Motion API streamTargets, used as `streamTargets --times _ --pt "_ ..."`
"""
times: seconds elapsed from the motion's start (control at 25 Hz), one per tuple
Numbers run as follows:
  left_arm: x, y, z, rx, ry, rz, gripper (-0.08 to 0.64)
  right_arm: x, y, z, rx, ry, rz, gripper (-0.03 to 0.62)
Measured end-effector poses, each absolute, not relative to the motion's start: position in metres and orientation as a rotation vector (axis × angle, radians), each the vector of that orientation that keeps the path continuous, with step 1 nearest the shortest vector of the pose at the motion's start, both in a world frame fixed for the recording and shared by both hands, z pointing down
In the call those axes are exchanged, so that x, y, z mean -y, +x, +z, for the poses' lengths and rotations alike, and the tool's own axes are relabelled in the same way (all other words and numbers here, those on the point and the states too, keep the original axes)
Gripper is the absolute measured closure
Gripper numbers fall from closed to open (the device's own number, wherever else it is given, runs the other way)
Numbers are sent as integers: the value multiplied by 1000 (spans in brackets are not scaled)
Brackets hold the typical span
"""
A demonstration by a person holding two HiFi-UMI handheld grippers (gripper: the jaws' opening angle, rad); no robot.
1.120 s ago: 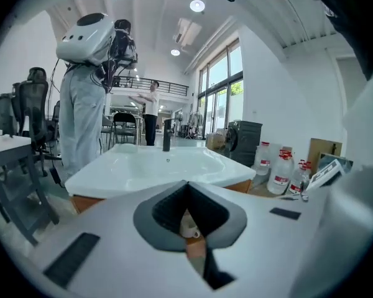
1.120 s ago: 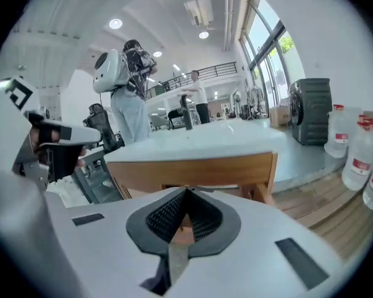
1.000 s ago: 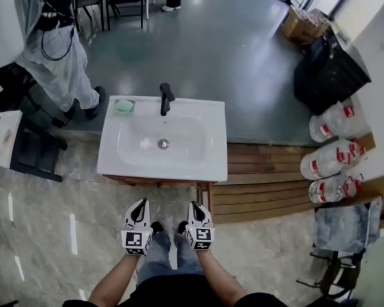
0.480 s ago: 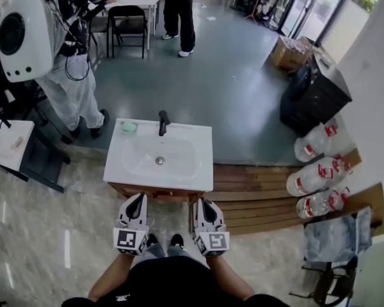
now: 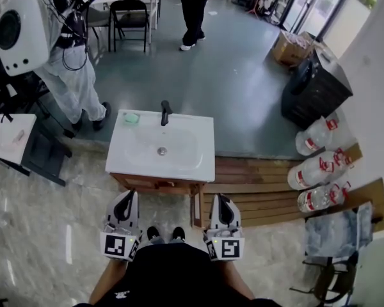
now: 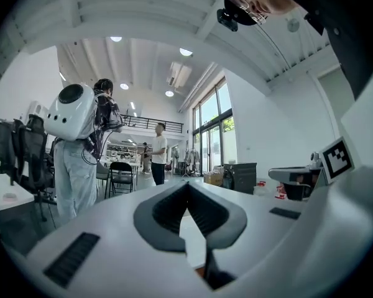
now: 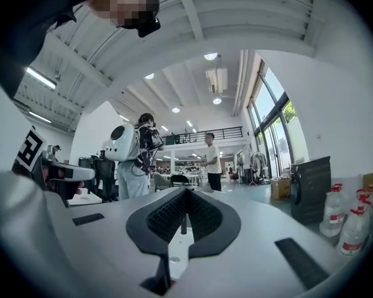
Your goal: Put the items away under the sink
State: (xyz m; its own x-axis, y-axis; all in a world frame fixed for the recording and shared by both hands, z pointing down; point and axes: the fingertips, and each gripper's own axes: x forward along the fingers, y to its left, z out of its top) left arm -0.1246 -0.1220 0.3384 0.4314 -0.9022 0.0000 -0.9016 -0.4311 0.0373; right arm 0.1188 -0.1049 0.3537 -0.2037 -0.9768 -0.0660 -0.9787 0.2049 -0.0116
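Left claw (image 5: 127, 199) and right claw (image 5: 221, 201), both clenched empty, have spread wider before the sink (image 5: 179, 165); stowing not begun

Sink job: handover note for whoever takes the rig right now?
Grippers: left gripper and right gripper both have jaws together, hold nothing, and sit low at the person's waist.
Things: the white sink with black faucet is just ahead. A small green item lies on its back left corner. What looks like a cabinet door stands ajar below the sink's front right corner.
Done: nothing visibly stowed; the cabinet's inside is out of view.
Left: probably grasp the green item and put it under the sink.
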Motion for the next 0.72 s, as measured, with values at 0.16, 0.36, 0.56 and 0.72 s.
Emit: streamTargets --times 0.16,0.36,0.56,0.72 --pt "121 -120 334 1657 2642 -46 554 106 119 352 -2385 -1940 51 580" --pt "119 -122 335 1659 2649 -42 554 104 122 340 -2347 -1956 94 580" --pt "123 -121 331 1659 2674 -54 554 105 127 339 -2330 -1972 107 580" --pt "127 -123 330 1658 2675 -58 554 106 127 335 -2317 -1976 116 580"
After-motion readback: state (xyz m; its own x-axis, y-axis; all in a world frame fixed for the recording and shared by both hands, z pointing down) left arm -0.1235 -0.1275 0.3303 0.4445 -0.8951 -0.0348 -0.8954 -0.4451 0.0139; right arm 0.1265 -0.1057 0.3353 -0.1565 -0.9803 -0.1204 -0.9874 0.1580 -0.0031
